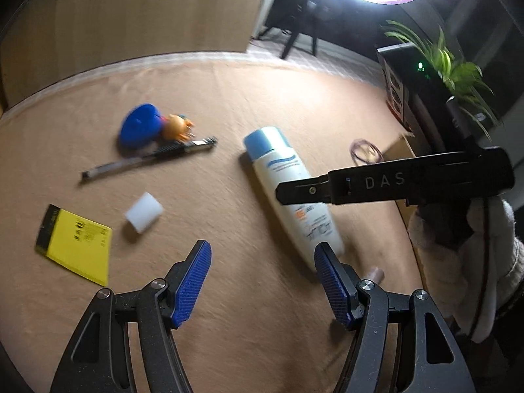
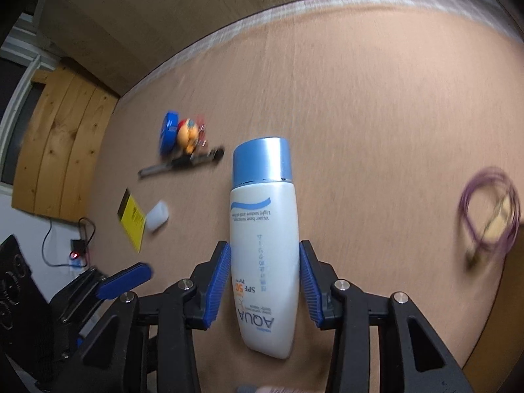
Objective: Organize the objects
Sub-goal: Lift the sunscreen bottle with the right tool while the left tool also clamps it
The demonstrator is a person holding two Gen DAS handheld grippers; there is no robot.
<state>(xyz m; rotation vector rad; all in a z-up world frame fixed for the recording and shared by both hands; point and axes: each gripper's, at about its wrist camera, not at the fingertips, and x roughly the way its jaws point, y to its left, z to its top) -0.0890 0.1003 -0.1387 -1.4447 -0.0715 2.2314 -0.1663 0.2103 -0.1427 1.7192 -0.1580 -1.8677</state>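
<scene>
A white sunscreen bottle (image 2: 263,245) with a blue cap lies flat on the tan tabletop (image 2: 376,104). My right gripper (image 2: 265,255) straddles its lower body, blue pads on both sides with no clear gap; whether they grip cannot be told. The bottle also shows in the left wrist view (image 1: 288,190), with the right gripper's black body (image 1: 393,183) above it. My left gripper (image 1: 262,258) is open and empty, hovering over bare table just left of the bottle's base.
A blue disc (image 1: 139,124), an orange toy (image 1: 177,126), a utility knife (image 1: 147,159), a white block (image 1: 144,211) and a yellow card (image 1: 77,245) lie left. A purple cable coil (image 2: 489,209) lies right, near a cardboard box (image 1: 401,147) and a plant (image 1: 448,65).
</scene>
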